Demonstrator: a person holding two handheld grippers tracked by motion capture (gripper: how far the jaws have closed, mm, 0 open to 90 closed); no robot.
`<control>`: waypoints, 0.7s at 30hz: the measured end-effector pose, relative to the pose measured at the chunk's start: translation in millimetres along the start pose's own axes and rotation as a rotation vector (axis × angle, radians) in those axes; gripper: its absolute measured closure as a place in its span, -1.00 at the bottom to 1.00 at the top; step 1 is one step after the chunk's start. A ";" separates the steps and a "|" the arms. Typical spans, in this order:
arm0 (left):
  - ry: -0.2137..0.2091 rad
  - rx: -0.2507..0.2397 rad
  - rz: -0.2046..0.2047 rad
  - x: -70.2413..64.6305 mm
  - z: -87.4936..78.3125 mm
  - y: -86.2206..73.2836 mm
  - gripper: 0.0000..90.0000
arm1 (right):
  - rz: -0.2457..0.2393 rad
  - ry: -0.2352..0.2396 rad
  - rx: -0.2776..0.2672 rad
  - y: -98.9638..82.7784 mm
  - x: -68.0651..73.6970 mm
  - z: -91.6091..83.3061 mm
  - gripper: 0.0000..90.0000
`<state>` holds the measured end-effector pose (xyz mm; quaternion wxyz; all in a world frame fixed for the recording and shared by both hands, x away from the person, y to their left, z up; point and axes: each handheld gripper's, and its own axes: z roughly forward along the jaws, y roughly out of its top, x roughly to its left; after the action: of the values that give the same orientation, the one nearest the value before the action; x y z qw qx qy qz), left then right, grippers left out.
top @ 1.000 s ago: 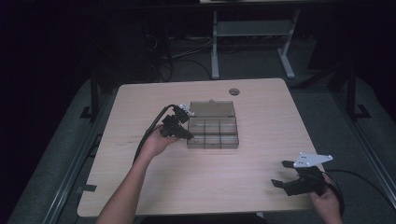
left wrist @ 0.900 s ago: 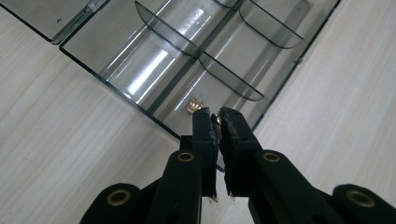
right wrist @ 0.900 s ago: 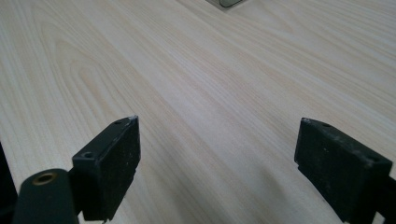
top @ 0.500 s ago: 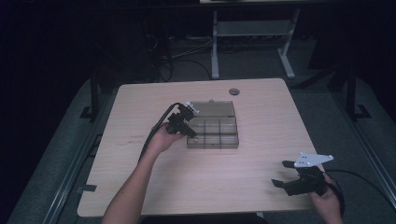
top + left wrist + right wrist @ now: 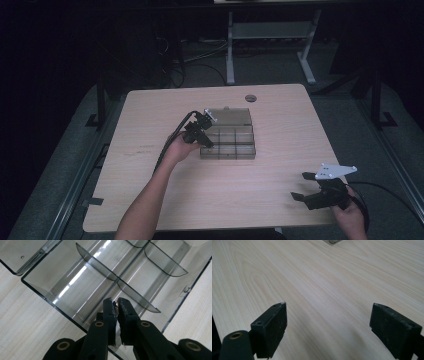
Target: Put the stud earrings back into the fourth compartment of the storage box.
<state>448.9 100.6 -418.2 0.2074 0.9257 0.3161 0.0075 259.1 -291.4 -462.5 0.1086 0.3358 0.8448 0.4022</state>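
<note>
A clear smoky compartment box (image 5: 227, 151) lies open mid-table, its lid (image 5: 231, 116) folded back flat. My left gripper (image 5: 206, 143) hovers over the box's left edge. In the left gripper view the jaws of the left gripper (image 5: 117, 302) are pressed together on a tiny brownish piece (image 5: 115, 302), just above a compartment beside a curved divider (image 5: 96, 263). The piece is too small to identify. My right gripper (image 5: 301, 185) rests low near the table's front right corner. Its jaws (image 5: 328, 308) are spread wide over bare wood with nothing between them.
The light wooden table (image 5: 270, 125) has a round cable grommet (image 5: 250, 98) at the back. Dark floor and a metal stand (image 5: 270, 30) lie beyond the far edge. The left gripper's cable (image 5: 170, 142) trails along the forearm.
My left gripper has shifted slightly right, further over the box's left compartments. The right gripper has stayed in place.
</note>
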 end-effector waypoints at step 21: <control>-0.003 0.020 0.001 -3.7 12.2 6.1 0.87 | 0.000 0.002 0.001 0.0 0.2 -0.2 -0.69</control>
<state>451.2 89.5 -426.6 0.1987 0.9279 0.3154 0.0029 258.8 -291.3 -462.3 0.1077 0.3354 0.8452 0.4019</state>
